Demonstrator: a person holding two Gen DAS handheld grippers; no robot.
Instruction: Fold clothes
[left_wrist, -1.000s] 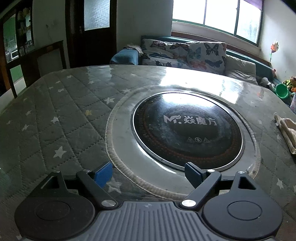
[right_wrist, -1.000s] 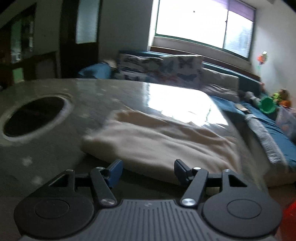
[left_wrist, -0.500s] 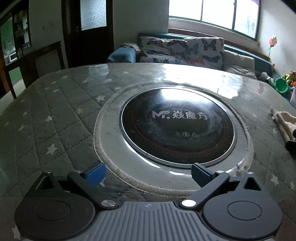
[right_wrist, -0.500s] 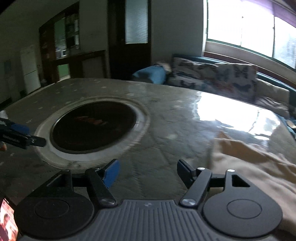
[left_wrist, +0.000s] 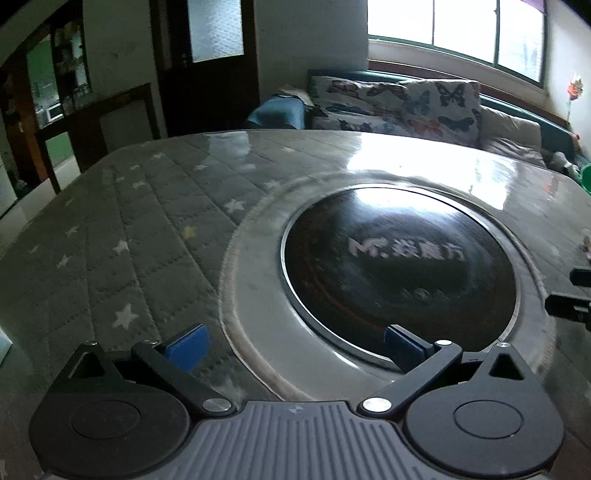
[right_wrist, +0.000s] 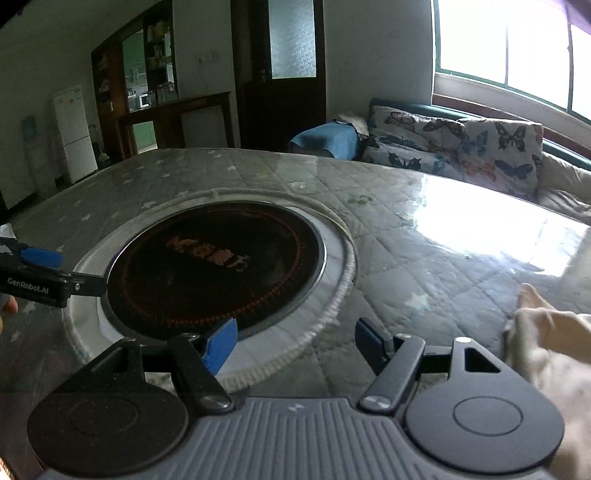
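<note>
A cream garment (right_wrist: 546, 332) lies crumpled on the table at the right edge of the right wrist view, to the right of my right gripper (right_wrist: 295, 341). That gripper is open and holds nothing, low over the quilted cover beside the round cooktop (right_wrist: 214, 266). My left gripper (left_wrist: 294, 343) is wide open and empty, hovering at the near rim of the cooktop (left_wrist: 399, 266). It also shows in the right wrist view as the left gripper (right_wrist: 37, 258) at the far left. The right gripper (left_wrist: 569, 302) pokes in at the right edge of the left wrist view.
The table (left_wrist: 129, 240) has a grey star-patterned quilted cover under a glossy sheet. A sofa with butterfly cushions (right_wrist: 461, 144) runs behind it under the windows. A dark door (left_wrist: 207, 62) and a cabinet stand at the back left.
The right gripper has swung left, from over the cream garment to the cooktop, so the garment now sits at its right edge. The left gripper's jaws have spread wider; it has barely moved.
</note>
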